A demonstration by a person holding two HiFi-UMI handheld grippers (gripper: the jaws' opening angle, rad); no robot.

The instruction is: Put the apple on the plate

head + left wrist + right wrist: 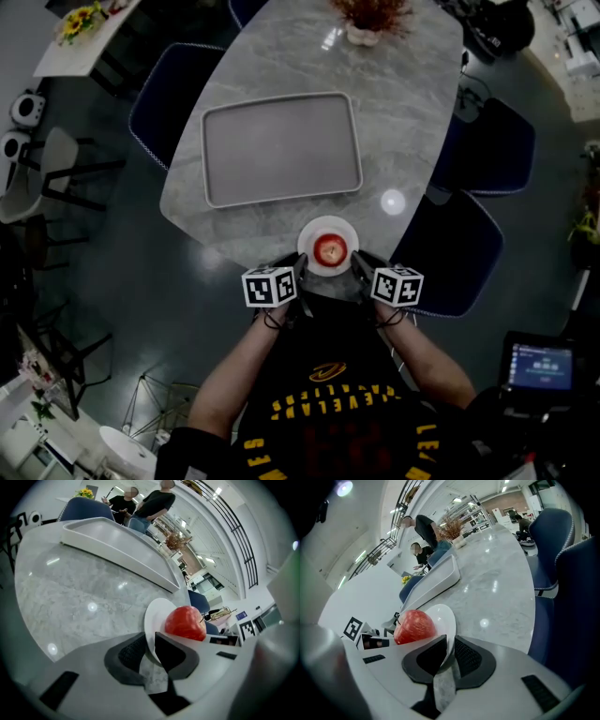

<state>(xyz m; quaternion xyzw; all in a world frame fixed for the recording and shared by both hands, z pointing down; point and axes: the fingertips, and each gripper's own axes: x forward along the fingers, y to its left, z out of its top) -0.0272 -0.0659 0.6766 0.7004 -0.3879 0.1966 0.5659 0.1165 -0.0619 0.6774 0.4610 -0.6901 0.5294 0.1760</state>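
A red apple [330,249] sits on a small white plate [328,224] at the near edge of the marble table [403,112]. My left gripper [302,268] is shut on the plate's left rim, and my right gripper [356,263] is shut on its right rim. In the left gripper view the plate [157,613] stands edge-on between the jaws of the left gripper [151,651], with the apple [185,623] just beyond. In the right gripper view the right gripper [449,654] pinches the rim of the plate [440,616], and the apple [415,626] lies to the left.
A large grey tray [281,150] lies on the table beyond the plate. A vase of dried flowers [370,19] stands at the far end. Blue chairs flank the table at the left [169,103] and right [459,253]. People stand far off behind the tray [117,541].
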